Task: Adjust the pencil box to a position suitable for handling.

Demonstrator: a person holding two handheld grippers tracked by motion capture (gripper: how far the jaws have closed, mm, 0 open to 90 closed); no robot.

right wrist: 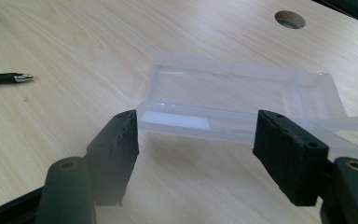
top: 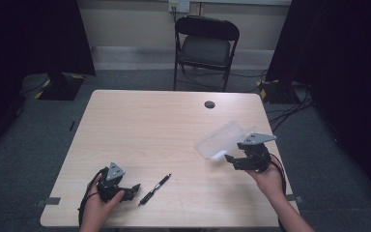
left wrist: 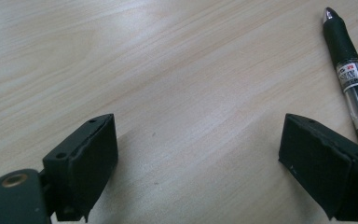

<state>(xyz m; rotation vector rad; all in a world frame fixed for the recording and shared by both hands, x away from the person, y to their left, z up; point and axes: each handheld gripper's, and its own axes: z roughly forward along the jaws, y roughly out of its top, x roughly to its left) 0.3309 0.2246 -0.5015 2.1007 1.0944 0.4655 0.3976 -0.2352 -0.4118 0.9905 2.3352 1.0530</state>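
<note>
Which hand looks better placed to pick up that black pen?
Probably the left. The left hand-held gripper sits open right beside the pen, which lies just outside one jaw. The right hand-held gripper is across the table, open at the clear plastic case.

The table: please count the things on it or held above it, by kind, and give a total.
Pens: 1, the black pen
Clear plastic boxes: 1, the open clear box
Grippers: 2, the left gripper and the right gripper, both with fingers apart
Total: 4
</note>
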